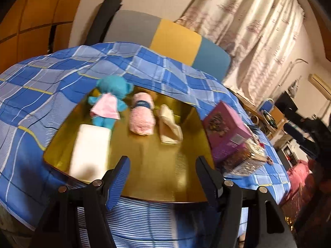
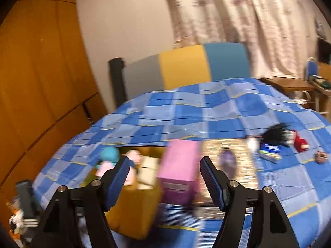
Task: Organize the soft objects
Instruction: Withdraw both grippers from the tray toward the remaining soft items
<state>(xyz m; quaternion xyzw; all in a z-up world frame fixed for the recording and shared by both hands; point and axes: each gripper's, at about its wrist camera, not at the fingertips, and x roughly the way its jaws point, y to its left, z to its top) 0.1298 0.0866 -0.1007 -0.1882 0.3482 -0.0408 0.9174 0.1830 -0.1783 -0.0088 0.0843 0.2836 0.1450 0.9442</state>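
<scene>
Right, gold tray (image 1: 157,177) on plaid bed cover (image 1: 37,95) holds teal plush doll (image 1: 109,101), pink rolled towel (image 1: 142,115), cream folded cloth (image 1: 169,126), white folded towel (image 1: 91,146). Dark-haired doll (image 2: 279,138) lies loose on cover, well apart from tray.

Risk: pink box (image 2: 180,171) stands right ahead of right claw (image 2: 164,177); careless sweep could knock it over. Heavy blur, aim likely poor.

Left claw (image 1: 162,176) spread, empty, tilted down over tray's near edge. Right claw spread, empty, angled down.

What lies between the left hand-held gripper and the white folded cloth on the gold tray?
Nothing visible. The left hand-held gripper is open and empty, and the white folded cloth lies just ahead of its left finger on the gold tray.
</scene>
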